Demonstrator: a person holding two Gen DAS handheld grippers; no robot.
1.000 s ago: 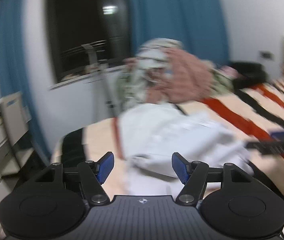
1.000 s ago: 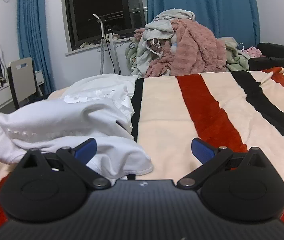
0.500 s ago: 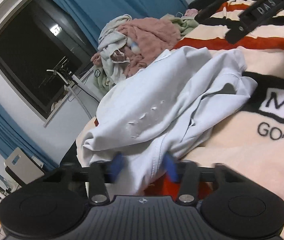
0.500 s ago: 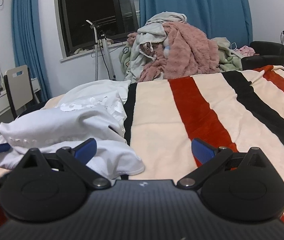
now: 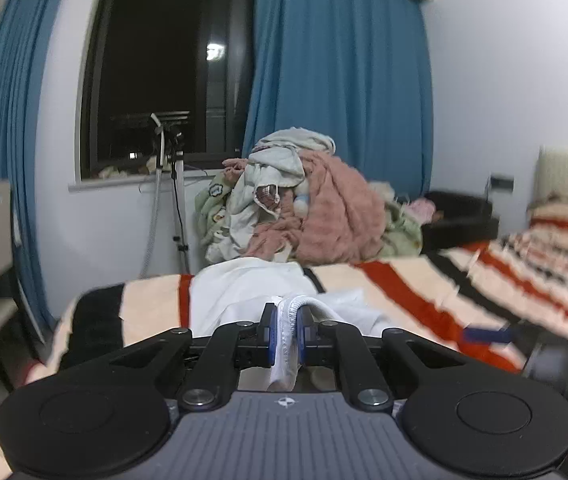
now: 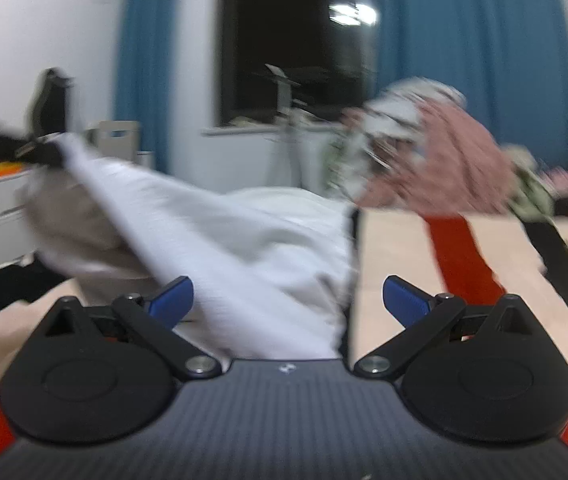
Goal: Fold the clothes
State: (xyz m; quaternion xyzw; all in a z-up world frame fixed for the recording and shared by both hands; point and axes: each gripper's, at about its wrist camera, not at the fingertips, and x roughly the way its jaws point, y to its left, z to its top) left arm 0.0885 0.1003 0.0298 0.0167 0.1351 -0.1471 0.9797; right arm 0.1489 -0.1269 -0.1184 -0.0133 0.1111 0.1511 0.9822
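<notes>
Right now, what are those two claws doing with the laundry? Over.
Left claw shut on white garment, hem pinched. Right claw open, empty, over same garment. Garment partly lifted off striped blanket. Nothing blocking.

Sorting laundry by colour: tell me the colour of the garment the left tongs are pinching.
White garment, shown best in the left wrist view.

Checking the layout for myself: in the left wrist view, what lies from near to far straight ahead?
Left claw shut on white garment → striped blanket → clothes pile → blue curtain.
</notes>
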